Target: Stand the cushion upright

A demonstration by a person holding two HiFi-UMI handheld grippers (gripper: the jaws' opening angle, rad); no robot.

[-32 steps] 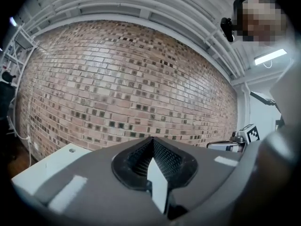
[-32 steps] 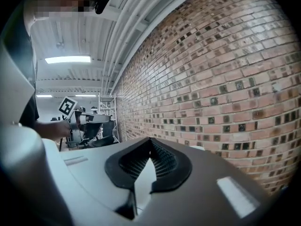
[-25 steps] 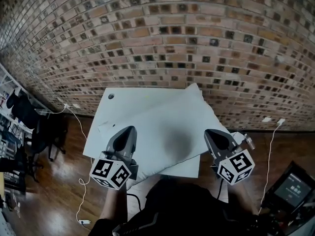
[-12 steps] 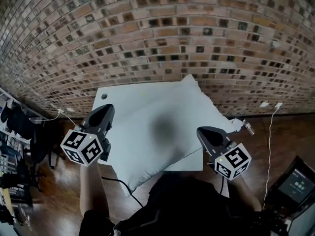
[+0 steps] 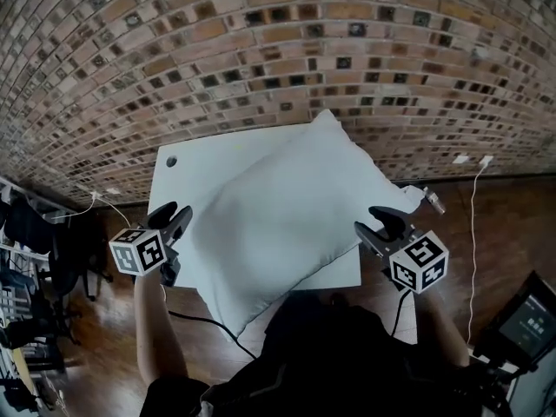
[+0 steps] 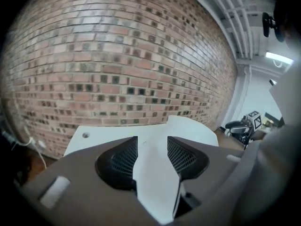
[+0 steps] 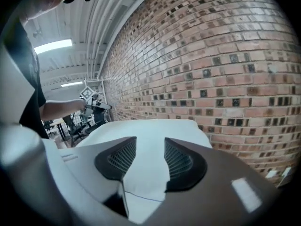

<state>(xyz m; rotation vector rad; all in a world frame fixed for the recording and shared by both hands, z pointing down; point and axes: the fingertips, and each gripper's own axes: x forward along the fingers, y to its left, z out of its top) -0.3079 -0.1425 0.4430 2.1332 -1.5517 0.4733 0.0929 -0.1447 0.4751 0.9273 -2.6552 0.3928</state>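
Your left gripper point(image 5: 176, 217) and right gripper point(image 5: 377, 219) flank the cushion point(image 5: 287, 215), which lies flat on the table point(image 5: 178, 179). Both sets of jaws have just been opening; they stand partly apart and pinch nothing.

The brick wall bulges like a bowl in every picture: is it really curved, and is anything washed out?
Probably not curved. In the head view, the brick wall bows as a wide-angle lens would bend it, under even light. In the left gripper view, its courses arch into a dome, the corners go black, and a ceiling light glares. The right gripper view shows the same bending, with a strip light blown out white.
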